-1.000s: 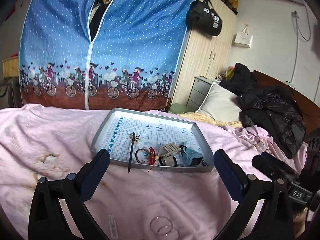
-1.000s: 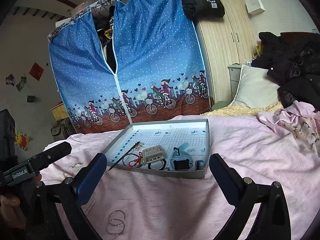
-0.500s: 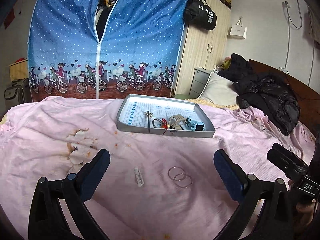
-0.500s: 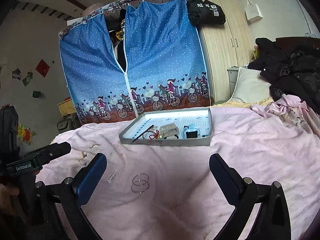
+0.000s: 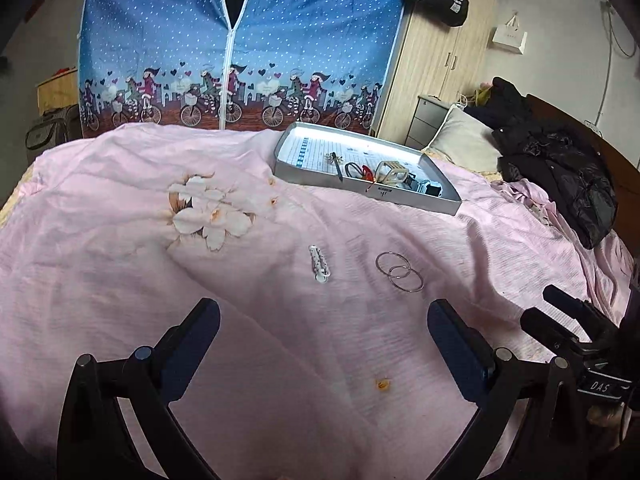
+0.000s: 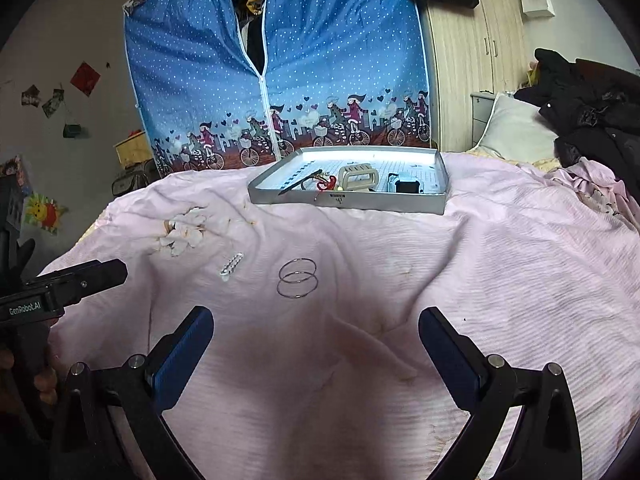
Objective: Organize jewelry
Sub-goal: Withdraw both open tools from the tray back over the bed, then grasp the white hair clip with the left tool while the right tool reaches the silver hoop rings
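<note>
Two thin silver bangles (image 6: 298, 278), overlapping, lie on pink bedsheet (image 6: 500, 264); white beaded hair clip (image 6: 231, 265) just beside at 9 o'clock. Grey tray (image 6: 348, 202) of jewelry well apart at 12 o'clock. Right gripper (image 6: 316, 344) spread wide, empty. Left gripper (image 5: 324, 338) spread wide, empty.

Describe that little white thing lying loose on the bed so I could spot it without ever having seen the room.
Start at the pink bedspread and find the grey tray near its far edge. Closer than the tray, two loose items lie on the fabric: a pair of thin overlapping silver hoops and, left of them, the white clip. It is short, straight, opaque white with a row of small dots, unlike the round wire hoops.
</note>
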Action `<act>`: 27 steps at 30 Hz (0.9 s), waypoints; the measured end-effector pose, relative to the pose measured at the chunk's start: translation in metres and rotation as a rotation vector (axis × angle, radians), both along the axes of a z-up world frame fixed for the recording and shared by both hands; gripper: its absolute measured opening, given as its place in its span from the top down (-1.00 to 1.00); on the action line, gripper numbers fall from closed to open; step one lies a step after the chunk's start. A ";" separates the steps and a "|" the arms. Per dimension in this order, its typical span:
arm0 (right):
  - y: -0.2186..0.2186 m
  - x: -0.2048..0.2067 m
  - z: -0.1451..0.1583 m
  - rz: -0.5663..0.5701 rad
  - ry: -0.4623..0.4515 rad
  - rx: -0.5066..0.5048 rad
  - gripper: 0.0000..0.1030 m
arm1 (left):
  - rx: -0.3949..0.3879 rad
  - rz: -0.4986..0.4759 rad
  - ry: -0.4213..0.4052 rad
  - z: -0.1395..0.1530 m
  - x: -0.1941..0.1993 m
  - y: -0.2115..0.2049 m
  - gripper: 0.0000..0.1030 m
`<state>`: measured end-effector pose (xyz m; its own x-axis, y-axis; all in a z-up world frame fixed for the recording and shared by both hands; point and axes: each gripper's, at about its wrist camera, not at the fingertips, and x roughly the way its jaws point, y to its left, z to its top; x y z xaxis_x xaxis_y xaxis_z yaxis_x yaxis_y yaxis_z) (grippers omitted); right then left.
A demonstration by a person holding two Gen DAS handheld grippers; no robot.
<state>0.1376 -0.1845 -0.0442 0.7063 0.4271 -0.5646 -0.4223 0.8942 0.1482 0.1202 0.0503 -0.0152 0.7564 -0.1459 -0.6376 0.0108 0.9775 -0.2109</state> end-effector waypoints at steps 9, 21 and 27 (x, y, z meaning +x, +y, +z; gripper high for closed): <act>0.005 0.011 -0.015 -0.015 0.061 -0.042 -1.00 | 0.010 0.072 0.052 -0.009 0.007 0.014 -0.97; 0.013 0.014 -0.022 -0.018 0.075 -0.076 -1.00 | 0.077 0.046 0.112 -0.010 0.014 0.010 -0.97; 0.012 0.019 -0.026 -0.040 0.096 -0.079 -1.00 | 0.086 0.029 0.139 -0.016 0.018 0.009 -0.97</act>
<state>0.1569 -0.1729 -0.0705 0.6628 0.3517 -0.6610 -0.3738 0.9204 0.1149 0.1383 0.0593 -0.0313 0.6633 -0.0655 -0.7455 -0.0415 0.9914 -0.1241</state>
